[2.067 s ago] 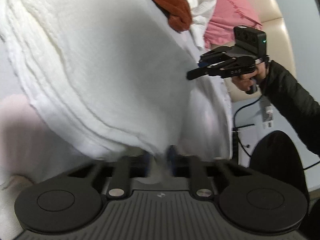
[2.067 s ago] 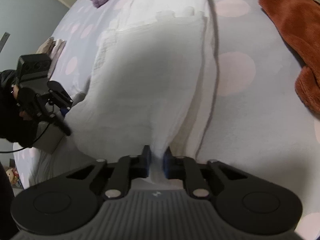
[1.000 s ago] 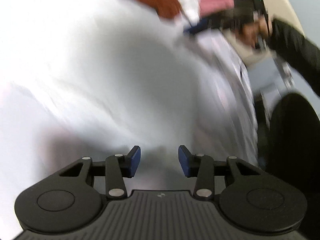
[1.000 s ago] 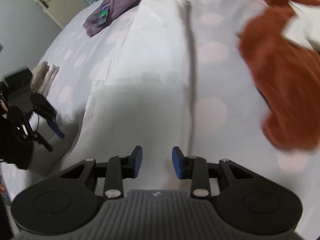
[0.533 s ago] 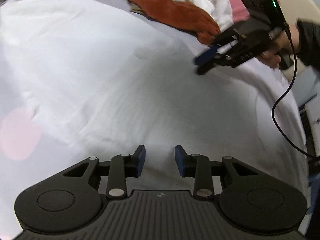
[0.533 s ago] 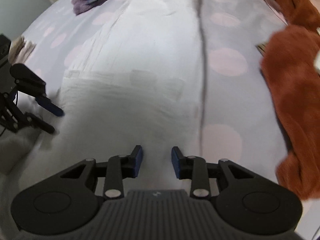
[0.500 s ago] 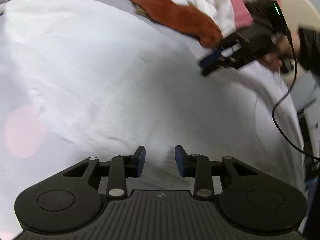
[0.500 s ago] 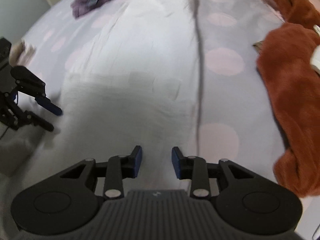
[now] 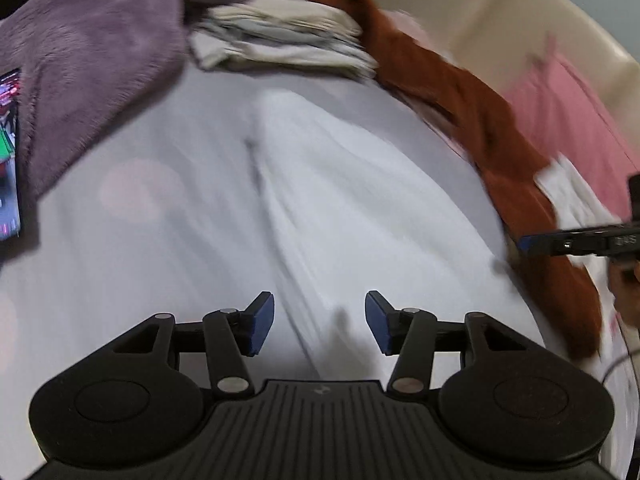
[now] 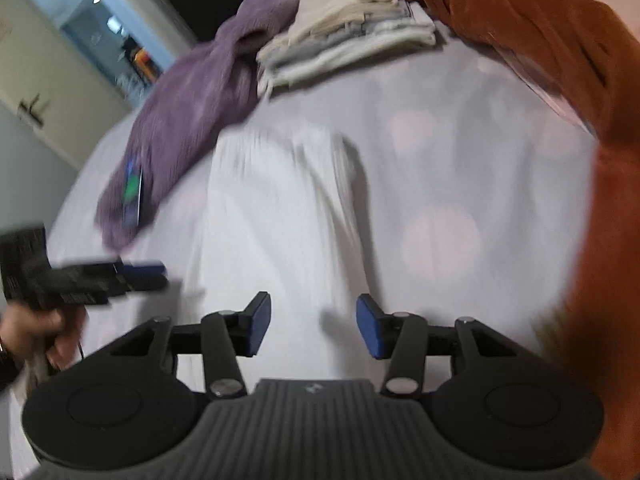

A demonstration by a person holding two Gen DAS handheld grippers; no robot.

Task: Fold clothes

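Nearest in the left wrist view, the left hand-held gripper (image 9: pixel 319 322) has its blue pads apart and spreading wider, w/ nothing pinched; the white garment (image 9: pixel 360 208) lies flat on the bed below the gap, no pad touching it. Same in the right wrist view: the right hand-held gripper (image 10: pixel 313 326) is also opening, pads clear of the cloth, white garment (image 10: pixel 280 216) spread lengthwise under and ahead of it. Both views are motion-blurred, so fine folds can't be made out. The garment sits roughly mid-bed on a pale sheet (image 9: pixel 132 248) w/ faint pink dots. In the right view the left gripper shows at the left edge, held by a hand (image 10: pixel 36 328), just beside the garment's left edge; its own pads are too blurred there to judge. In the left view the right gripper pokes in from the right edge, above a rust-brown garment (image 9: pixel 516 168) that runs along the garment's right side. Further out, a purple fleece (image 9: pixel 92 56) lies to the left w/ a phone (image 9: pixel 9 152), screen lit, on its near edge. At the far end a stack of folded pale clothes (image 9: pixel 288 40) sits between the purple fleece and the rust-brown one. A pink garment (image 9: pixel 568 120) lies far right, by a cream headboard (image 9: pixel 472 12).
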